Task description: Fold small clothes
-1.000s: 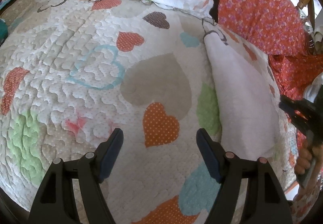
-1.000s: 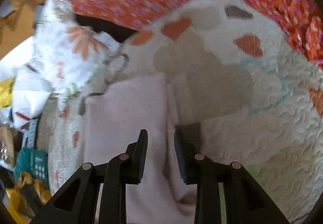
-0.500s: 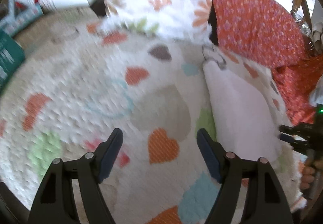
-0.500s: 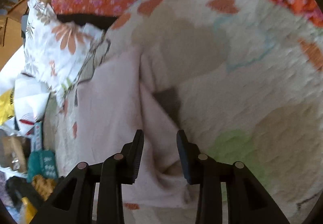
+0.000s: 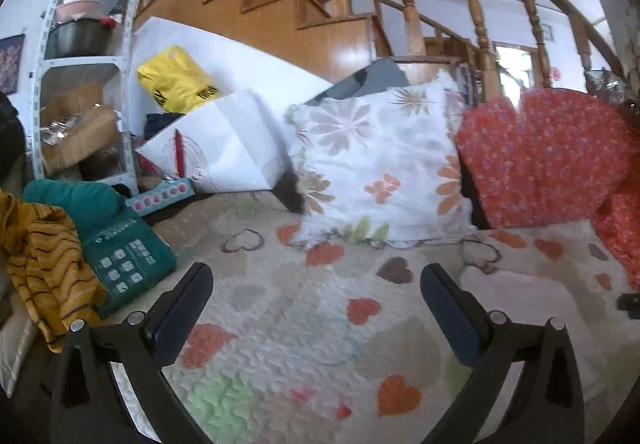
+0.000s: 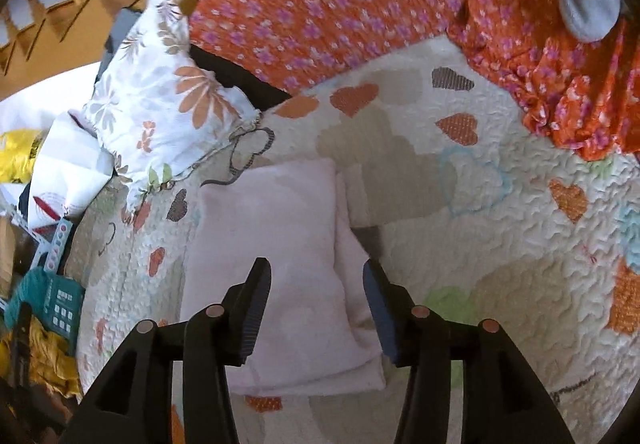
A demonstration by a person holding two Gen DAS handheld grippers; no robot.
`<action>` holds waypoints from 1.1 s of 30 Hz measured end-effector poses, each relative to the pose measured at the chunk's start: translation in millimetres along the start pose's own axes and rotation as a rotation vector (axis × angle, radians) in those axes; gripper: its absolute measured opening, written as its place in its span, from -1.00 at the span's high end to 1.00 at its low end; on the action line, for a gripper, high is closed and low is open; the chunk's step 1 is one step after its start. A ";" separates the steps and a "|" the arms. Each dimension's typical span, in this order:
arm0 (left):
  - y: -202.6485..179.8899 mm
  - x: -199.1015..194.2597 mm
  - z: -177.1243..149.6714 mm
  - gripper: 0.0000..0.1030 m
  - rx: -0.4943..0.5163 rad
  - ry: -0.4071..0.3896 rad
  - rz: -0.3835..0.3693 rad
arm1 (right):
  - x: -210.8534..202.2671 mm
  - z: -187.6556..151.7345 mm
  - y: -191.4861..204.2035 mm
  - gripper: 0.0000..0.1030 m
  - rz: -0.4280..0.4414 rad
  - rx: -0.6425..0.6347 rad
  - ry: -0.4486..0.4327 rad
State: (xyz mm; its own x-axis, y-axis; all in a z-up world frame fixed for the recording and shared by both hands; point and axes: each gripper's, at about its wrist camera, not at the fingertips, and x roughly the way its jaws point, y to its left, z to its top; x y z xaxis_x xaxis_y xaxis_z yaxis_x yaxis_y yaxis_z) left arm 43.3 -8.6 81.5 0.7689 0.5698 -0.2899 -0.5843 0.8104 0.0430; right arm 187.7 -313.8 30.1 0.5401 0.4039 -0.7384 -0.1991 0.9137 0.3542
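One pale pink cloth (image 6: pixel 276 244) lies folded flat on the heart quilt (image 6: pixel 500 244), near the two pillows (image 6: pixel 160 100). The right gripper (image 6: pixel 316 284) hovers over it, jaws released, gripping nothing. The left gripper (image 5: pixel 316 284) is spread wide above bare quilt. Far left, a shelf (image 5: pixel 80 84) holds one pot (image 5: pixel 78 38).

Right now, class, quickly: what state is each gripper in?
Left gripper: open, holding nothing, above the quilt.
Right gripper: open, holding nothing, over the folded pink cloth.
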 end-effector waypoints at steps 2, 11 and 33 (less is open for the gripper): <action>-3.7 3.5 -1.8 -1.00 -0.018 0.057 -0.101 | -2.6 -7.6 3.9 -0.05 0.003 -0.016 -0.002; -35.8 46.1 -37.4 -1.00 0.046 0.345 -0.282 | 16.4 -19.6 20.5 -0.11 -0.029 -0.096 0.035; -46.0 85.9 -91.9 -1.00 0.119 0.596 -0.211 | 60.5 -33.0 41.4 -0.17 -0.073 -0.180 0.114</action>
State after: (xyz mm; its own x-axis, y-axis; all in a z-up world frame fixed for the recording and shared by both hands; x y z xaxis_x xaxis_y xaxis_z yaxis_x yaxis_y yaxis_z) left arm 112.4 -9.4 -33.2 0.5678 0.2504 -0.7841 -0.3768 0.9260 0.0229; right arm 185.1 -250.1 -18.9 0.4641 0.3297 -0.8222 -0.3109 0.9297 0.1974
